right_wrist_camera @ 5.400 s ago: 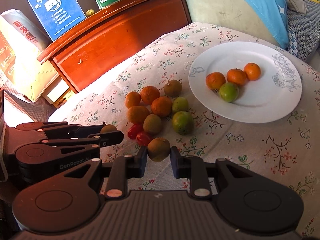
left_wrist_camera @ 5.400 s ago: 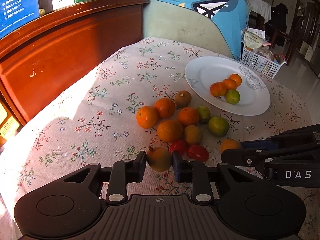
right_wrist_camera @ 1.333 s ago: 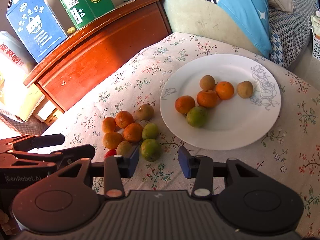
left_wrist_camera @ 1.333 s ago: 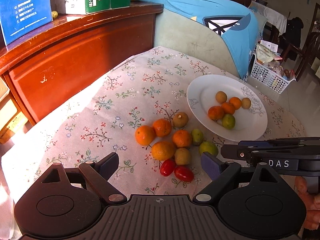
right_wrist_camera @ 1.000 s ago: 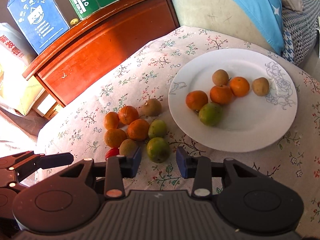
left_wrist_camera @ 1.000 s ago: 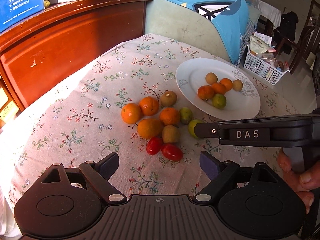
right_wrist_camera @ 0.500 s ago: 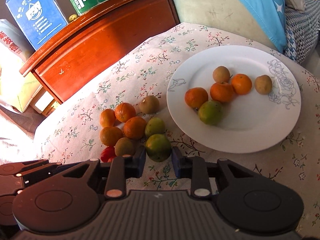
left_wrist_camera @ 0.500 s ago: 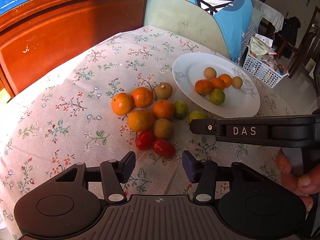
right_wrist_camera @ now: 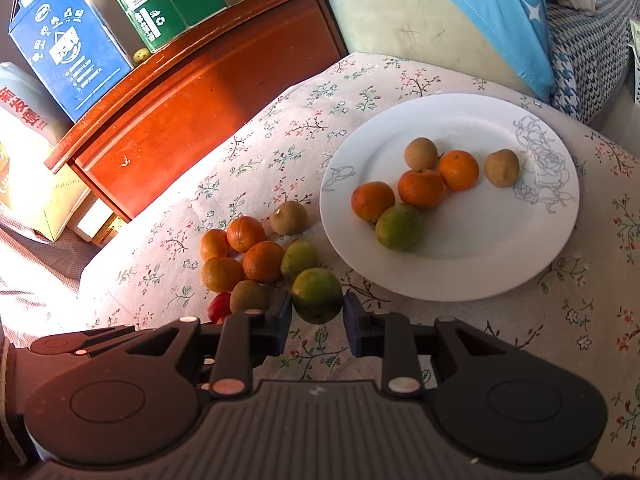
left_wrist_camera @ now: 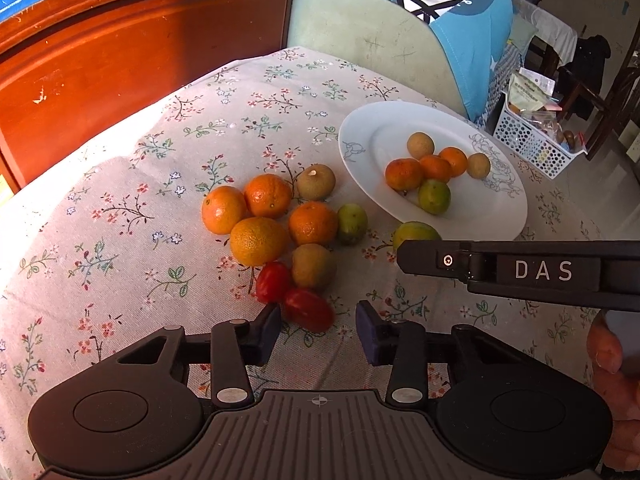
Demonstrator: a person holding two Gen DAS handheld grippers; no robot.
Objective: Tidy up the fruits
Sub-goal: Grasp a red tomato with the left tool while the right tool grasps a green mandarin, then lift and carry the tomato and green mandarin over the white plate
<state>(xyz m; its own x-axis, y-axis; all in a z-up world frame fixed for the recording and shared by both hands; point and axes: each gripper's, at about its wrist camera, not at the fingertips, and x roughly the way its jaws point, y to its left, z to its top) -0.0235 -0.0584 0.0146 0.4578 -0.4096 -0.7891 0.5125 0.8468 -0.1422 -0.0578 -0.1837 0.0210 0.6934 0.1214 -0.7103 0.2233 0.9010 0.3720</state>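
Loose fruit lies on the flowered tablecloth: several oranges (left_wrist_camera: 256,240), brown kiwis (left_wrist_camera: 314,266), a green fruit (left_wrist_camera: 352,222) and two red tomatoes. My left gripper (left_wrist_camera: 318,328) is closing around the nearer red tomato (left_wrist_camera: 308,310); the tomato lies between the jaws, with a gap at the right pad. My right gripper (right_wrist_camera: 316,312) is shut on a green mandarin (right_wrist_camera: 317,295) just left of the white plate (right_wrist_camera: 480,248). From the left wrist view it shows as a black bar (left_wrist_camera: 520,270). The plate (left_wrist_camera: 360,128) holds oranges, a green fruit and brown fruits.
A red-brown wooden cabinet (right_wrist_camera: 192,108) with blue and green cartons (right_wrist_camera: 68,40) stands behind the table. A pale sofa with a blue cloth (left_wrist_camera: 460,28) is at the back, a white basket (left_wrist_camera: 528,140) on the floor to the right. A hand (left_wrist_camera: 612,380) shows at lower right.
The left gripper's jaws have narrowed from wide open to a small gap and come down around the red tomato. The right gripper's jaws have closed onto the green mandarin.
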